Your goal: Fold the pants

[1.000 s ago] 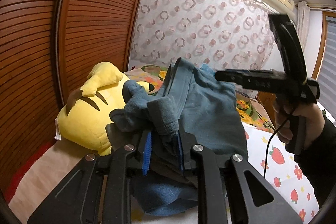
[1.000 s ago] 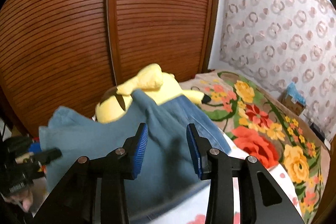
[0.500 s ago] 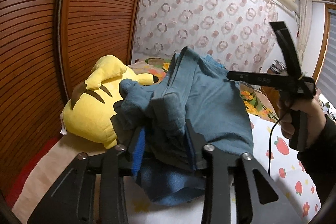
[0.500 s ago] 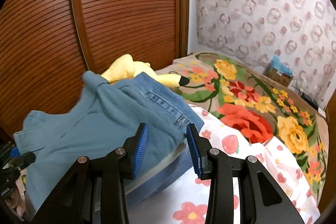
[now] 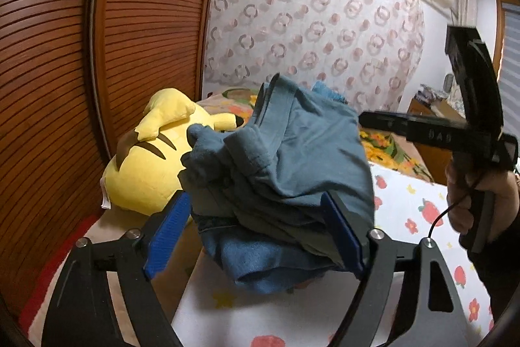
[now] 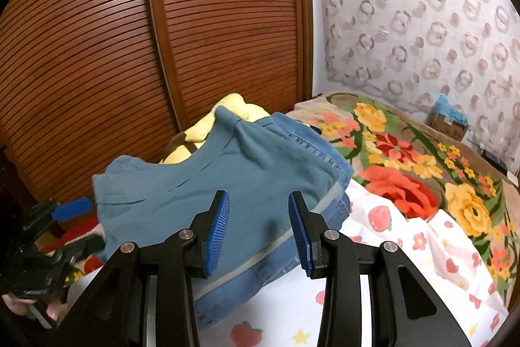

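Observation:
The blue pants (image 5: 292, 171) lie folded in a thick bundle on the bed, also seen in the right wrist view (image 6: 227, 181). My left gripper (image 5: 253, 231) is open, its blue pads either side of the bundle's near end and not clamping it. My right gripper (image 6: 258, 231) is open and empty, just in front of the bundle's long side. The right gripper also shows in the left wrist view (image 5: 422, 132), held in a hand at the right.
A yellow plush toy (image 5: 152, 165) lies against the bundle's far left side. A slatted wooden wardrobe (image 6: 162, 38) stands close on the left. The bed has a strawberry-print sheet (image 6: 390, 233) and a flowered blanket (image 6: 406, 158). A patterned curtain (image 5: 308, 38) hangs behind.
My left gripper opened and let go of the pants, which dropped onto the bed. My right gripper stayed open and drew back toward the bundle's side.

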Demonstrator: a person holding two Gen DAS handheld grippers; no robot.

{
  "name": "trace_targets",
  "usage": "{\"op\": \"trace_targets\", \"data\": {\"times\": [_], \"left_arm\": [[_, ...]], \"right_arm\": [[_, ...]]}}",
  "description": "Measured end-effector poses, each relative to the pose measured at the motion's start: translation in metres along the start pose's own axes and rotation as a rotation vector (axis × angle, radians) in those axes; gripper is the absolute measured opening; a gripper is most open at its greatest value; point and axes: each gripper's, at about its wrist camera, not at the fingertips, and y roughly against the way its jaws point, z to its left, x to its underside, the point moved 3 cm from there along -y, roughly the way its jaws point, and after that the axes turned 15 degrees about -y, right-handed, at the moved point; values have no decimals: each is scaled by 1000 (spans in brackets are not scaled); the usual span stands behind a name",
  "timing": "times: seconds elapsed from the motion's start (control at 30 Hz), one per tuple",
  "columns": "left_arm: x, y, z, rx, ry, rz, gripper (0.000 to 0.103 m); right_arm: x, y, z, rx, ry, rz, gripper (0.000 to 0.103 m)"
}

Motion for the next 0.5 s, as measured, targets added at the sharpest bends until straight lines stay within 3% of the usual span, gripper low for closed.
{"op": "trace_targets", "data": {"times": [0.33, 0.5], "left_arm": [[2, 18, -10, -9, -52, 2, 94], [3, 28, -16, 8, -65, 3, 94]], "right_arm": [[23, 36, 7, -9, 2, -26, 43], [34, 51, 14, -5, -2, -33, 55]]}}
